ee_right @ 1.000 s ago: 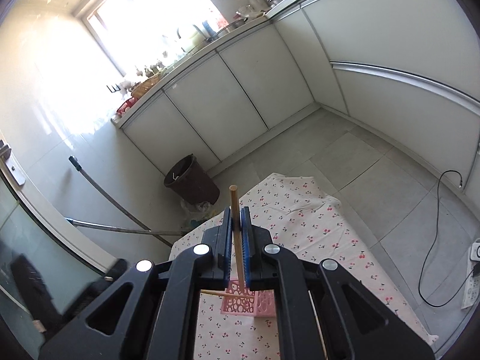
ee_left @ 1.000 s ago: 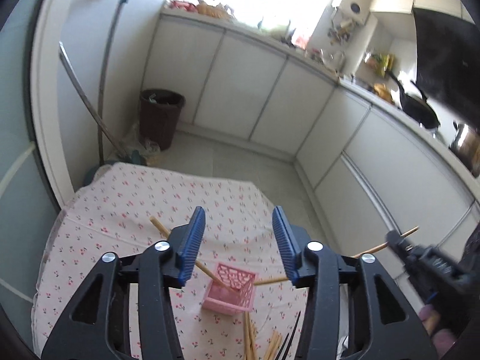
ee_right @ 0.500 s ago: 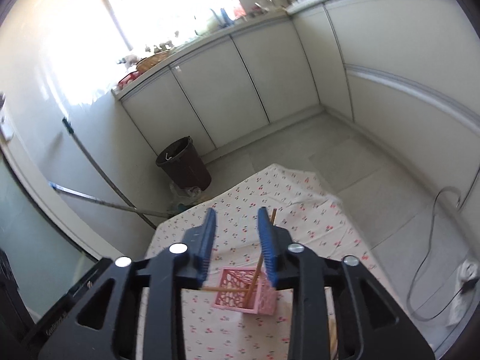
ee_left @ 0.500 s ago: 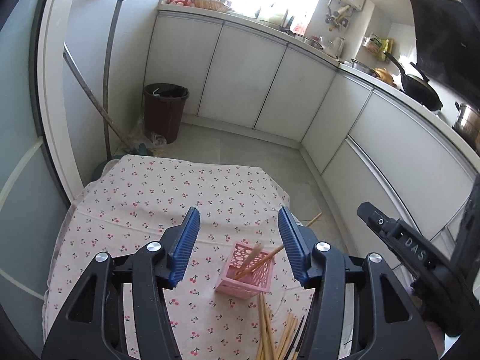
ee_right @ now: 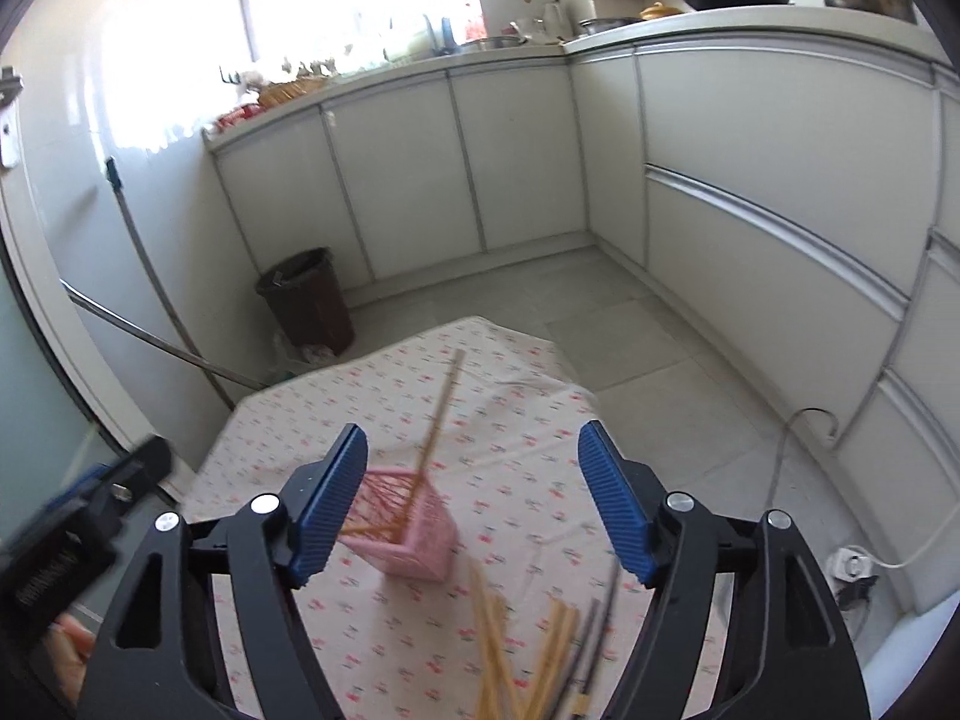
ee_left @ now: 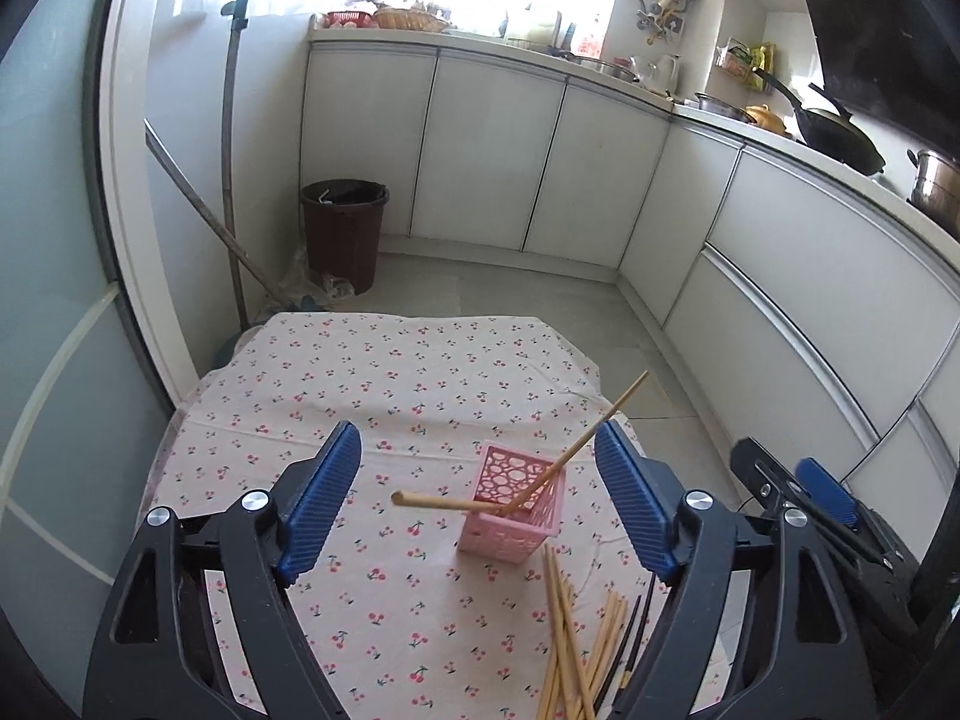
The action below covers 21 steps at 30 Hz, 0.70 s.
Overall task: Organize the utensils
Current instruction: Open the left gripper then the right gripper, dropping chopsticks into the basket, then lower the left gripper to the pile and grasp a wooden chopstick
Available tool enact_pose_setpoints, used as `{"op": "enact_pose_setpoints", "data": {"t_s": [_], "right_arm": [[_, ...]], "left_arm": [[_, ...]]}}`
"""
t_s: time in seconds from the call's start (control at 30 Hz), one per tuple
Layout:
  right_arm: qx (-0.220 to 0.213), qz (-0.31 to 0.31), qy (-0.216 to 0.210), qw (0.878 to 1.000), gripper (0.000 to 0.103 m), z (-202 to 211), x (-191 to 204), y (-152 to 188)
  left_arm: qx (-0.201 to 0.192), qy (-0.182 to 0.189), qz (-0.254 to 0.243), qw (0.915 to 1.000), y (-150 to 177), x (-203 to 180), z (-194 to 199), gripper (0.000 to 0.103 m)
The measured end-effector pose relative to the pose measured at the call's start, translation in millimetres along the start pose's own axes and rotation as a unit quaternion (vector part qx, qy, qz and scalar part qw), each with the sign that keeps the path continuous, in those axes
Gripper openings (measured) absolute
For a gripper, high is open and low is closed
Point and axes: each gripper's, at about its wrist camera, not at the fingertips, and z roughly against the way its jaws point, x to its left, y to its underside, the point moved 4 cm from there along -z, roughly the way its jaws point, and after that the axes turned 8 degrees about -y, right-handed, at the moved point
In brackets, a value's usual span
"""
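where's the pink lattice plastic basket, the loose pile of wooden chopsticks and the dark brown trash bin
pink lattice plastic basket (ee_left: 515, 515): left wrist view, on its front wall
loose pile of wooden chopsticks (ee_left: 567, 630): left wrist view, mid-shaft on the cloth
dark brown trash bin (ee_left: 343, 237): left wrist view, on its side

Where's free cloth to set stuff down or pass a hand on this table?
Free: the far half of the tablecloth, beyond the pink basket, and the left strip beside it. Crowded: near right, where loose chopsticks lie fanned before the basket; two chopsticks lean out of it.
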Motion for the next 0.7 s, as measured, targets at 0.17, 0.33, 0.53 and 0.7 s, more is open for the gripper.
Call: {"op": "enact_pose_setpoints", "data": {"t_s": [0.17,0.33,0.53,0.7], "right_arm": [[-0.004,0.012,0.033,0.999,0.083,12.0,-13.7,11.1],[0.005,0.008,0.04,0.999,0.096,29.1,-35.0,23.1],[0.12,-0.068,0.022,0.99,0.096,19.9,-88.1,56.3],[0.202,-0.233,-0.063,0.949,0.096,7.1,-136.2,85.3]], "left_arm": [[-0.007,-0.007,-0.009,0.9999,12.7,-2.7,7.5,0.092],[0.047,0.018,0.011,0.9987,34.0,-1.0,-3.6,0.096],[0.223,0.046,0.006,0.9736,97.4,-26.7,-59.0,0.096],[0.32,0.015,0.0,0.9472,147.5,-47.2,-108.3,0.096]]}}
